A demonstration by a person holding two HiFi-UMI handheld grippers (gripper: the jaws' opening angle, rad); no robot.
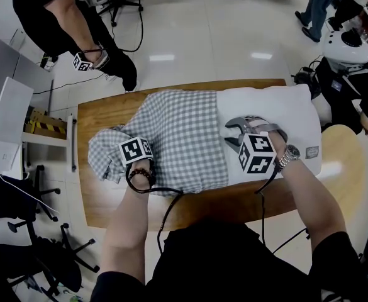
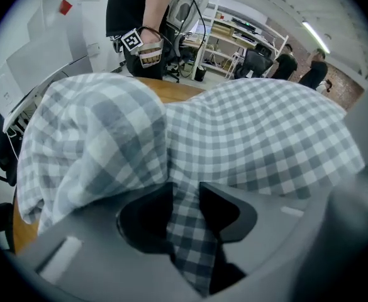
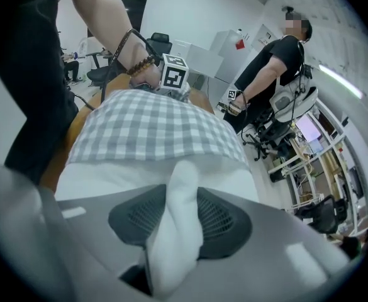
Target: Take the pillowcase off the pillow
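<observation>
My left tool [image 2: 184, 203] pinches the checked pillowcase [image 1: 177, 137], ready to pull. My right tool [image 3: 180, 216] clamps the white pillow [image 1: 278, 115] (my anchor) against the worktop [image 1: 102, 118].

The pillow [image 1: 278, 109] lies across the counter [image 1: 102, 118] at mid-frame, its left part inside the pillowcase [image 1: 184, 137] and its right part outside it. The left gripper [image 2: 184, 200] is at the pillowcase's lower-left end, with a fold of it between its fingers [image 2: 224, 209]. The right gripper [image 3: 182, 209] is right of centre on the pillow, pinching a fold. A person [image 1: 64, 17] stands behind the counter, upper left.
</observation>
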